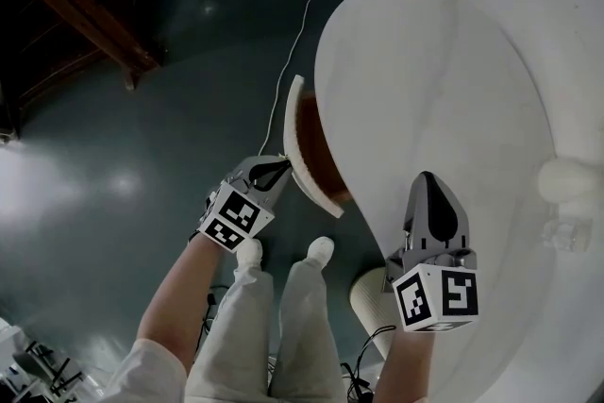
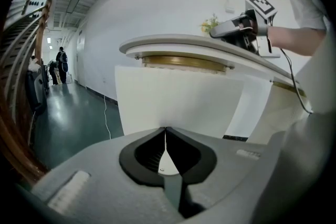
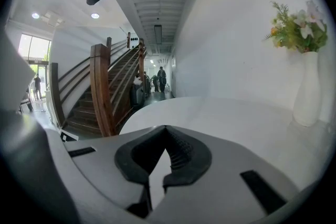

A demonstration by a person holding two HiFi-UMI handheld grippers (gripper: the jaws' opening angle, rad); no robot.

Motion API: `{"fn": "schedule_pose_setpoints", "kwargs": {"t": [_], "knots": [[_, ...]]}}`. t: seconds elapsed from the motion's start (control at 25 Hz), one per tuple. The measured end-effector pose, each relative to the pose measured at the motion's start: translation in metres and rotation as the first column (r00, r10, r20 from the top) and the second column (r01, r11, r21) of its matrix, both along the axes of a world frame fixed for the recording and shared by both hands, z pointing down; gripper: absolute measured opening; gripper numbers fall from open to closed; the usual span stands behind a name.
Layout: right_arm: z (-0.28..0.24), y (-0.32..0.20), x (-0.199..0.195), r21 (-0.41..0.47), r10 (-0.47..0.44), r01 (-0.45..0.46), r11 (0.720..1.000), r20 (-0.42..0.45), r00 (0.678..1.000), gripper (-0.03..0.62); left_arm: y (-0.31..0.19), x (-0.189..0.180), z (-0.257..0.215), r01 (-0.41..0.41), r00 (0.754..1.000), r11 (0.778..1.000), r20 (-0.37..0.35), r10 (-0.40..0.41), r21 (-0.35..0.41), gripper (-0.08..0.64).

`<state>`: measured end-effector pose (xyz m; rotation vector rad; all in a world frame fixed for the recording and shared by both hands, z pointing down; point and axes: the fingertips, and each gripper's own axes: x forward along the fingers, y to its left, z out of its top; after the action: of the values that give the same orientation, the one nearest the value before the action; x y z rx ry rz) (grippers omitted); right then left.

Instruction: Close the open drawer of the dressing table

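The drawer (image 1: 306,167) stands pulled out from under the dressing table's white oval top (image 1: 434,90), its brown inside mostly hidden beneath. The left gripper (image 1: 280,170), its 2 jaws together and empty, points at the drawer's curved front; contact is unclear. The right gripper (image 1: 429,180), likewise closed on nothing, hovers over the top.

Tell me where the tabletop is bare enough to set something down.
Most of the white tabletop is bare, from the open drawer edge across to the vase. The right tool is over the near part. Crowded only round the vase and a small clear thing beside it.
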<state>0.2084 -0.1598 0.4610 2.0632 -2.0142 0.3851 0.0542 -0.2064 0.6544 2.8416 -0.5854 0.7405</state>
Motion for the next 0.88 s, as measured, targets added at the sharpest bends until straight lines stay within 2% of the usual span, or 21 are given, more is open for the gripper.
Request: {"fn": "schedule_pose_setpoints", "kwargs": {"t": [0.48, 0.88], "knots": [[-0.016, 0.009, 0.012, 0.023, 0.021, -0.022, 0.999, 0.049, 0.999, -0.005, -0.007, 0.030, -0.008, 0.016, 0.999, 1.000, -0.037, -0.016, 0.014, 0.018], [-0.020, 0.017, 0.017, 0.035, 0.010, -0.012, 0.999, 0.050, 0.999, -0.005, -0.008, 0.054, -0.009, 0.038, 0.991, 0.996, -0.128, -0.028, 0.078, 0.018]]}}
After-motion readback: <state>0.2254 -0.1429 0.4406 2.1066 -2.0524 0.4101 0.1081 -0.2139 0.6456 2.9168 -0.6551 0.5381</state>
